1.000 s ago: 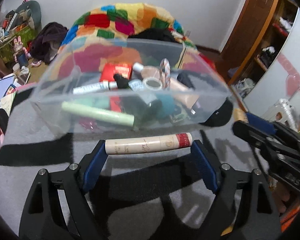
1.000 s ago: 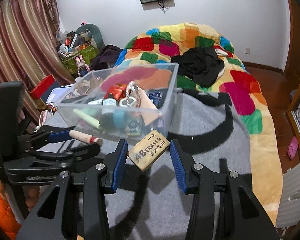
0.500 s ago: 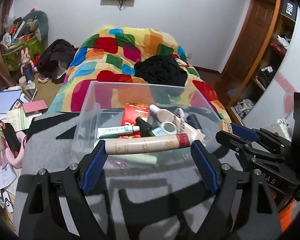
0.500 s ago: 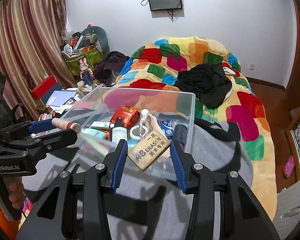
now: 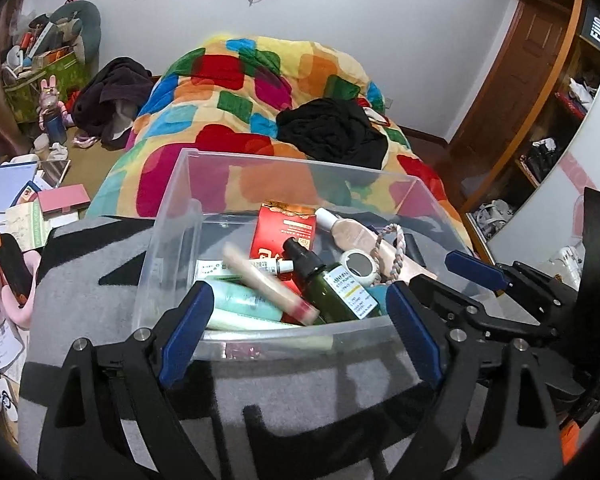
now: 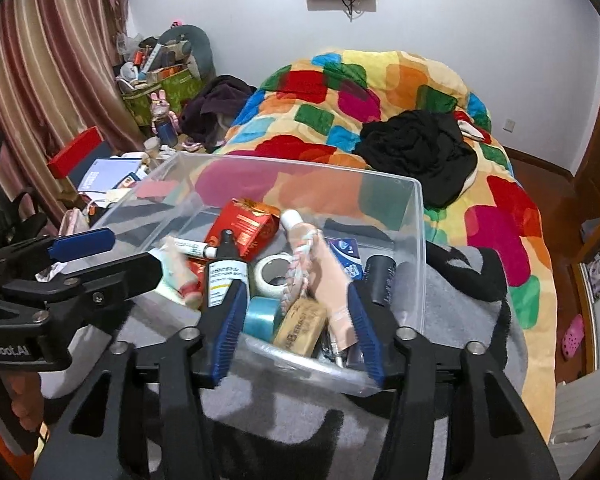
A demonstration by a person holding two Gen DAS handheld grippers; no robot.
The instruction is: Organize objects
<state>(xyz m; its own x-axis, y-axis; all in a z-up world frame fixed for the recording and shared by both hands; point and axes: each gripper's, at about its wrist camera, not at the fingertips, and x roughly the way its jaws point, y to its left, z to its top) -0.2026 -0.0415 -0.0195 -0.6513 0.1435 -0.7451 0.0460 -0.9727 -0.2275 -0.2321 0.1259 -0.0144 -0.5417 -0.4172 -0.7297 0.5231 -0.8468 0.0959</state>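
A clear plastic bin (image 5: 180, 208) stands on the grey blanket and holds several toiletries. My left gripper (image 5: 296, 332) is open and empty over the bin's near edge. The beige tube with a red cap (image 5: 268, 284) lies blurred inside the bin, on a pale green tube (image 5: 244, 300). My right gripper (image 6: 296, 328) is open and empty over the bin's near right corner. The tan eraser (image 6: 300, 326) lies inside the bin below it, next to a blue tape roll (image 6: 262, 314). The bin also shows in the right wrist view (image 6: 416, 216).
In the bin are a red box (image 5: 284, 228), a green bottle (image 5: 340, 288), a white tape roll (image 6: 274, 272) and a braided cord (image 5: 392, 248). A colourful quilt (image 5: 240, 92) with black clothes (image 5: 332, 132) lies behind. Clutter (image 5: 16, 208) covers the floor at left.
Both grippers opened over the bin. The beige tube dropped from the left gripper into the bin, and the eraser dropped from the right gripper into the bin.
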